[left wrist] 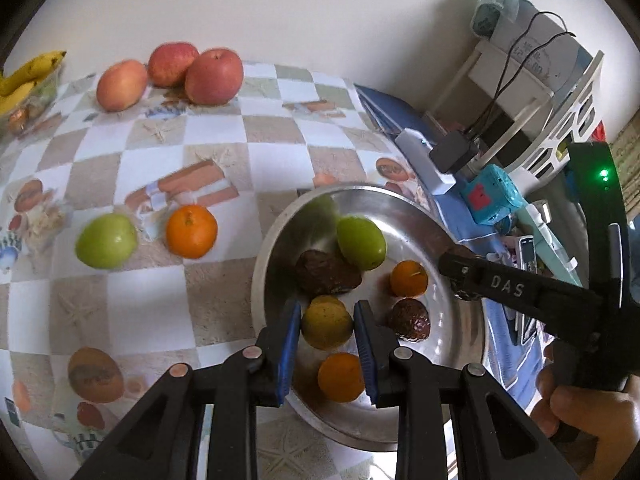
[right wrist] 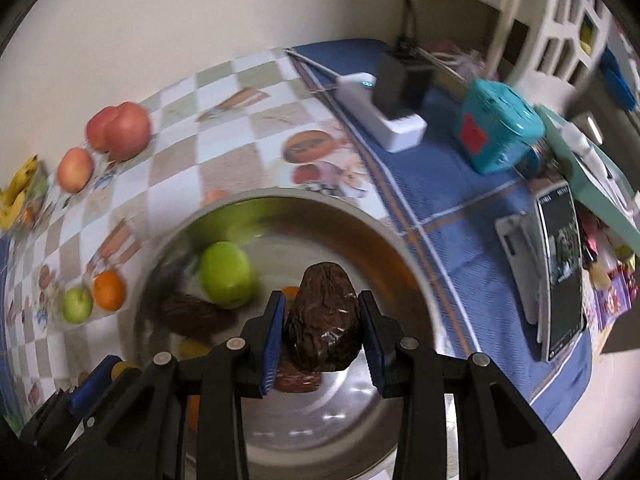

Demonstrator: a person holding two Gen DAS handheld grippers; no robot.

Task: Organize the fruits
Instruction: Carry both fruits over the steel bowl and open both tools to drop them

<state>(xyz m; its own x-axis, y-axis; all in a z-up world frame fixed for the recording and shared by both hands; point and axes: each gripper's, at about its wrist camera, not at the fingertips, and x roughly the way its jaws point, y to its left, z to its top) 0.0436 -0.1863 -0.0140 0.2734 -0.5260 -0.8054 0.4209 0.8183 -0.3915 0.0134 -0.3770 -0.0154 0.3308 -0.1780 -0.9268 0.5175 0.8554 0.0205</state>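
Checkered surface [left wrist: 132, 168] carries our steel bowl [right wrist: 404, 264]; our right gripper [right wrist: 322, 336] clamps a wrinkled dark-brown fruit [right wrist: 324, 320], while our left gripper [left wrist: 327, 354], narrowed to its tightest, straddles a yellowish fruit [left wrist: 326, 327].

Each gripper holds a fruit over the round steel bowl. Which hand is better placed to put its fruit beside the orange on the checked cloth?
Probably the left: the left gripper, shut on the yellow-green round fruit, hangs at the side of the bowl nearest that orange.
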